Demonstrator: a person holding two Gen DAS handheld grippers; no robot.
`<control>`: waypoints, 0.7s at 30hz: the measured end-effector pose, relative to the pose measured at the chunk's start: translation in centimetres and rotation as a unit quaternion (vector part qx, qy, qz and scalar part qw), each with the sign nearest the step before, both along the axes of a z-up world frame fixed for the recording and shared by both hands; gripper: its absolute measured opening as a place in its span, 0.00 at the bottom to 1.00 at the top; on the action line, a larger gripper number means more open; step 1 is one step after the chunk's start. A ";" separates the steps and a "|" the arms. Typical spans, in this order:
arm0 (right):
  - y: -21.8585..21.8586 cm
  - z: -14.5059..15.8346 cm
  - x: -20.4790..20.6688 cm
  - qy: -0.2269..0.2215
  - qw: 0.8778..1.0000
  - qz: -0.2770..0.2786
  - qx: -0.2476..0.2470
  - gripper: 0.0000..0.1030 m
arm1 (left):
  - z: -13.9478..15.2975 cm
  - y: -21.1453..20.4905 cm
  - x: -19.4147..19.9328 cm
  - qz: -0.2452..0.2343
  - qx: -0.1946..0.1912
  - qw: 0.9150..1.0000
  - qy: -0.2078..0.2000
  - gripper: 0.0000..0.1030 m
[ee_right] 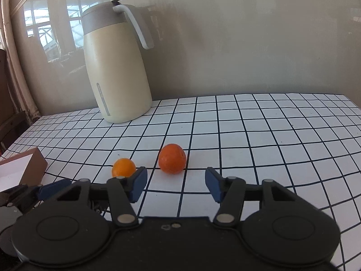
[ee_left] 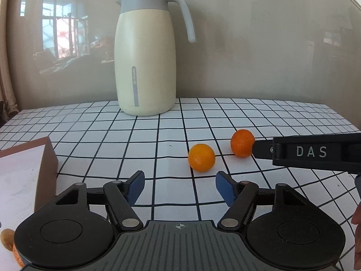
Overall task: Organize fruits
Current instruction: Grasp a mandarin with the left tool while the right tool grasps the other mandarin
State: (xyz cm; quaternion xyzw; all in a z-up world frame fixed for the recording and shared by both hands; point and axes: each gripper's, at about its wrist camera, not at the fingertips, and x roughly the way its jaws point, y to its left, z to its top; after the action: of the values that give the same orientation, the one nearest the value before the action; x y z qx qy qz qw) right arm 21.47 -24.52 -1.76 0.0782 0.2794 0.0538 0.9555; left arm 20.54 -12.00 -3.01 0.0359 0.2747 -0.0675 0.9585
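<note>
On the white black-gridded tablecloth (ee_left: 158,135), left to right: a brown cardboard box (ee_left: 46,169), a smooth cream-and-grey jug (ee_left: 145,67), a dimpled yellow-orange fruit (ee_left: 201,157) ahead of the spread, empty left gripper (ee_left: 180,187), and a darker orange fruit (ee_right: 172,161), beyond the spread, empty right gripper (ee_right: 176,184), with an orange object (ee_left: 9,244) in the left view only.

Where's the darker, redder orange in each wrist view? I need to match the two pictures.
Left wrist view: the darker orange lies right of centre on the checked tablecloth, beyond and right of the lighter orange.
Right wrist view: the same fruit lies near centre, just ahead of the right tongs, with the lighter orange to its left.
Shared landmark: the cream jug at the wall.
</note>
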 end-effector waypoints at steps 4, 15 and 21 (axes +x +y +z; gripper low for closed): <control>-0.3 -0.1 0.8 0.002 1.000 -0.004 0.008 0.47 | -0.3 -1.2 1.4 -0.006 0.000 1.000 0.004 0.55; -0.8 -0.3 2.3 0.004 1.000 -0.015 0.022 0.47 | -0.5 -2.6 4.2 -0.003 -0.005 1.000 0.005 0.42; -0.3 -0.8 3.4 0.012 1.000 -0.012 0.015 0.46 | -0.6 -1.2 4.3 0.018 -0.014 1.000 0.007 0.33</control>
State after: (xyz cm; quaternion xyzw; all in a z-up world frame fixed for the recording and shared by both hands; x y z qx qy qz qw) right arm 24.89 -24.85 -2.58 0.0968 0.2894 0.0458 0.9512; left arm 24.87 -13.19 -3.59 0.0173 0.2809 -0.0545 0.9580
